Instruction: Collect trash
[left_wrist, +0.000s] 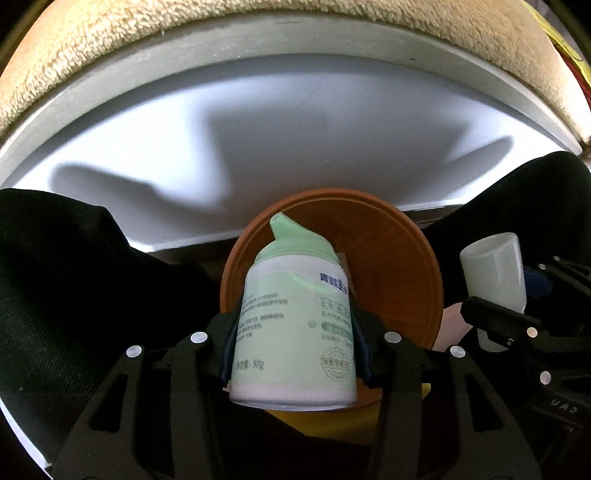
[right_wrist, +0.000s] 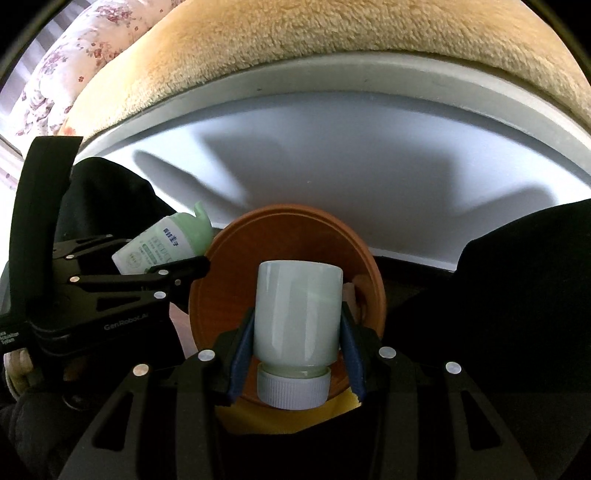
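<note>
On our left, the left gripper (left_wrist: 293, 332) is clamped on the green bottle (left_wrist: 293, 325), its blue pads pressed to both sides of the label, spout end pointing away from us and tilted a little left. In the right wrist view the same bottle (right_wrist: 166, 245) shows held off to the left of the brown bin (right_wrist: 288, 254), close to its rim.

In the middle sits that round brown bin (left_wrist: 399, 266), its opening turned toward us, with something yellow (left_wrist: 332, 421) showing just below it; we cannot tell what that is. Dark cloth (left_wrist: 74, 280) flanks it on both sides, and the white bed frame (left_wrist: 295, 122) and tan blanket (left_wrist: 258, 33) rise behind.

On our right, the right gripper (right_wrist: 297, 347) is closed around the pale jar (right_wrist: 297, 314), held cap toward us, straight in front of the bin's mouth.

We judge both pieces of trash are picked up and we are at the drop-off step. Next we need to bring each item over the opening and loosen the fingers, likely the jar first since it is already lined up, while the bottle must shift right to clear the rim.
</note>
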